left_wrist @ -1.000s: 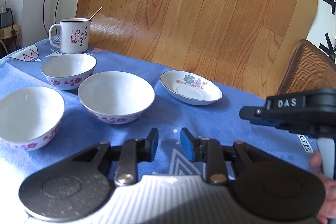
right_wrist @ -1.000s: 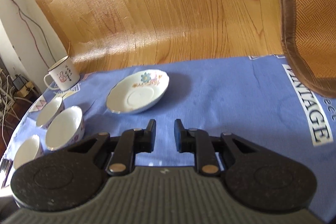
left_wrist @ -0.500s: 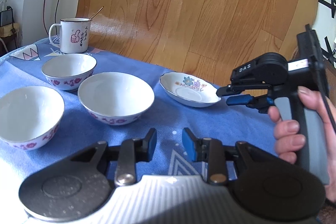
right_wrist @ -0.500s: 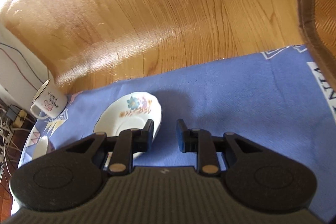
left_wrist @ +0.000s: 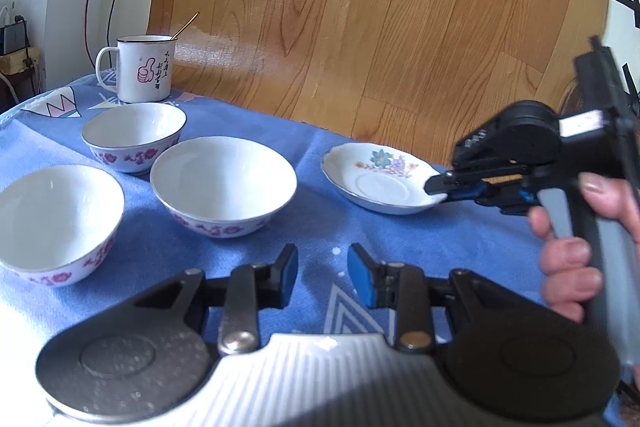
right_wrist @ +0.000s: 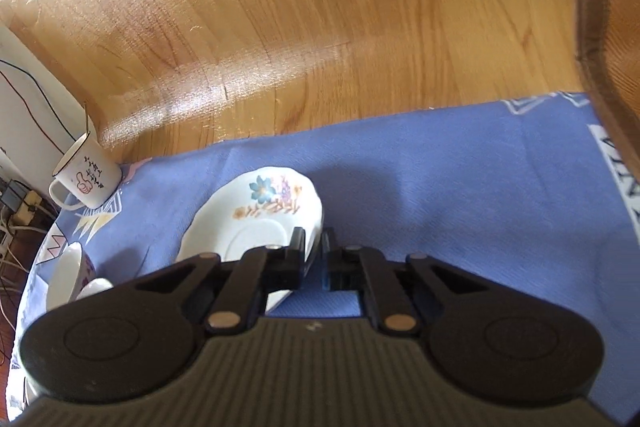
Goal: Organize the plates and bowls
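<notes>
Right gripper (right_wrist: pixel 316 259) moved in, jaws closed on saucer (right_wrist: pixel 256 223) rim.

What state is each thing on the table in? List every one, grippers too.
Plate: upright on the cloth, rim pinched by the right gripper.
Right gripper: just closed, shut on the plate's rim.
Left gripper: open, nothing between its fingers.
Three bowls: upright, empty, unstacked.
Mug: upright, with a thin utensil handle sticking out.
</notes>
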Tool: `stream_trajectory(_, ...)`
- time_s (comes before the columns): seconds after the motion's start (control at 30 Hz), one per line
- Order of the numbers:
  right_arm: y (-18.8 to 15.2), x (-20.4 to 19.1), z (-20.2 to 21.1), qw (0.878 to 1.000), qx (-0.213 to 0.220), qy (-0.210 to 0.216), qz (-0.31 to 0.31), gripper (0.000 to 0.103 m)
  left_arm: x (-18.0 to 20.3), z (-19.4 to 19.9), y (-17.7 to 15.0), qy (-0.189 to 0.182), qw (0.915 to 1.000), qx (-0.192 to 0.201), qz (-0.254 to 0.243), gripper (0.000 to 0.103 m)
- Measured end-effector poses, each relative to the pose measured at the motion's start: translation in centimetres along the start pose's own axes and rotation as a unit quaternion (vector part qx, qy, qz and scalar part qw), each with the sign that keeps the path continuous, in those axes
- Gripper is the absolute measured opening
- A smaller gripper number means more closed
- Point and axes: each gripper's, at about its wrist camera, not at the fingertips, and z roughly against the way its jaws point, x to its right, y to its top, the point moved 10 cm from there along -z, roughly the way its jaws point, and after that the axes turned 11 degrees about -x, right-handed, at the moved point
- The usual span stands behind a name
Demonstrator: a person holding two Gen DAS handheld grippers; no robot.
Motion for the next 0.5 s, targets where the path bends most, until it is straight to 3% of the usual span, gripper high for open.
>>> stream_trajectory(0.5,-6.5,5.8,8.0,0.998,0.045,0.001,-0.044,0.01,0.5,-0.6,-0.5,0.044,0.9984,-0.013,-0.032,0.035)
